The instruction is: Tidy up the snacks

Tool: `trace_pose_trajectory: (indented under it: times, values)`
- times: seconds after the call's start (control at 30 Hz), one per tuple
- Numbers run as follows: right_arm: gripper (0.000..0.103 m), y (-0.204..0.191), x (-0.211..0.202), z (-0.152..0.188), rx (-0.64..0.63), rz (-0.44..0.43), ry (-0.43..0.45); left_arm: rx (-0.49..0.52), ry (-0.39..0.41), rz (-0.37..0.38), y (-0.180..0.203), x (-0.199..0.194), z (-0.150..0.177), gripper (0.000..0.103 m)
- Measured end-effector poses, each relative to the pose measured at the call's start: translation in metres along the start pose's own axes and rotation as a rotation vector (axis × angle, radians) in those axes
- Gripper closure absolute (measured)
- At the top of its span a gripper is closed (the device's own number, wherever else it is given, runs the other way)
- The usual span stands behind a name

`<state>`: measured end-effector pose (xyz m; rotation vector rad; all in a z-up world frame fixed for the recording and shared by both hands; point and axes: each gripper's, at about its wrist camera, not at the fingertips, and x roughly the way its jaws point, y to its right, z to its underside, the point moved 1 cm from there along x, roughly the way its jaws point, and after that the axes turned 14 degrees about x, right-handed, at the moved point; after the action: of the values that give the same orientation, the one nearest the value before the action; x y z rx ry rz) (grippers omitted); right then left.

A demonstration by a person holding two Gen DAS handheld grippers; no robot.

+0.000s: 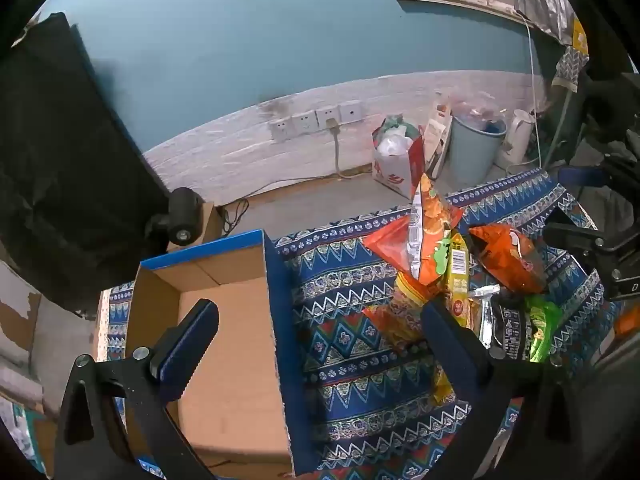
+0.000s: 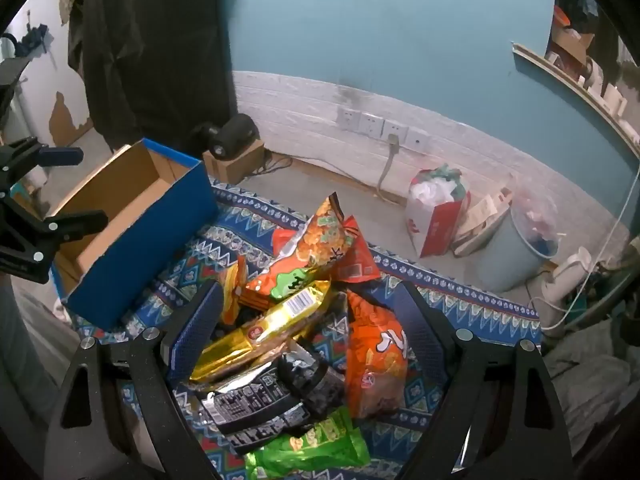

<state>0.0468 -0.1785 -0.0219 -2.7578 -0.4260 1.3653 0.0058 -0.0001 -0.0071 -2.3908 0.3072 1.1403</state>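
An open blue cardboard box (image 1: pixel 280 320) with a bare brown inside stands on the patterned cloth (image 1: pixel 352 320). My left gripper (image 1: pixel 320 320) hangs open above the box's right wall, one finger over the box and one at the pile's edge. To the right lies the snack heap, with an upright orange-green bag (image 1: pixel 430 236) and a yellow pack (image 1: pixel 458 276). My right gripper (image 2: pixel 312 316) is open above the heap. Its fingers straddle the gold pack (image 2: pixel 264 328), a black pack (image 2: pixel 260 404) and an orange bag (image 2: pixel 376 360) without pressing on them. A green pack (image 2: pixel 312 448) lies nearest.
Beyond the table edge stand a grey-blue bin (image 2: pixel 516 252), a red-and-white bag (image 2: pixel 432 220) and a white kettle (image 2: pixel 568 276). A black device on a small carton (image 2: pixel 232 140) sits behind the blue box (image 2: pixel 152 248). A dark coat (image 2: pixel 152 40) hangs at left.
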Motion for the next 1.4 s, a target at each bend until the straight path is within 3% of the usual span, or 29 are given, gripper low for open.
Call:
trace_pose_trajectory:
  times: [1.4]
  values:
    - [0.018,-0.004,0.002,0.004,-0.015,-0.002,-0.023,0.017,-0.047,0.07,0.011,0.014,0.005,0.001]
